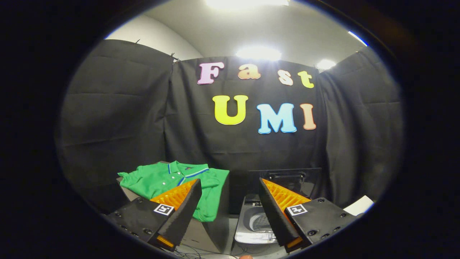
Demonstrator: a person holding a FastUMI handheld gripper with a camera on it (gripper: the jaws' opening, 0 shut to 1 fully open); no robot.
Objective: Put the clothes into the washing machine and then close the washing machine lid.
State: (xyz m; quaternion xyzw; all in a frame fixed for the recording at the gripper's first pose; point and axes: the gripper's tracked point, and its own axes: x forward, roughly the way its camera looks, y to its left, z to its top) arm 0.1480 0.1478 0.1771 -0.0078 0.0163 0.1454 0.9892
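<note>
A green polo shirt (169,180) with a blue-and-white collar trim lies spread on a raised surface, beyond and partly behind my left finger. A small top-loading washing machine (257,221) stands lower down, just ahead of my right finger, with its dark lid (287,178) raised upright at the back and the pale drum showing. My gripper (230,185) hangs open above both, fingers wide apart, nothing between them.
The shirt rests on a box-like stand (212,230) whose dark side faces the washer. Black cloth walls close the booth behind and on both sides. A white object (359,205) lies beyond my right finger. Cables (201,253) trail on the floor below.
</note>
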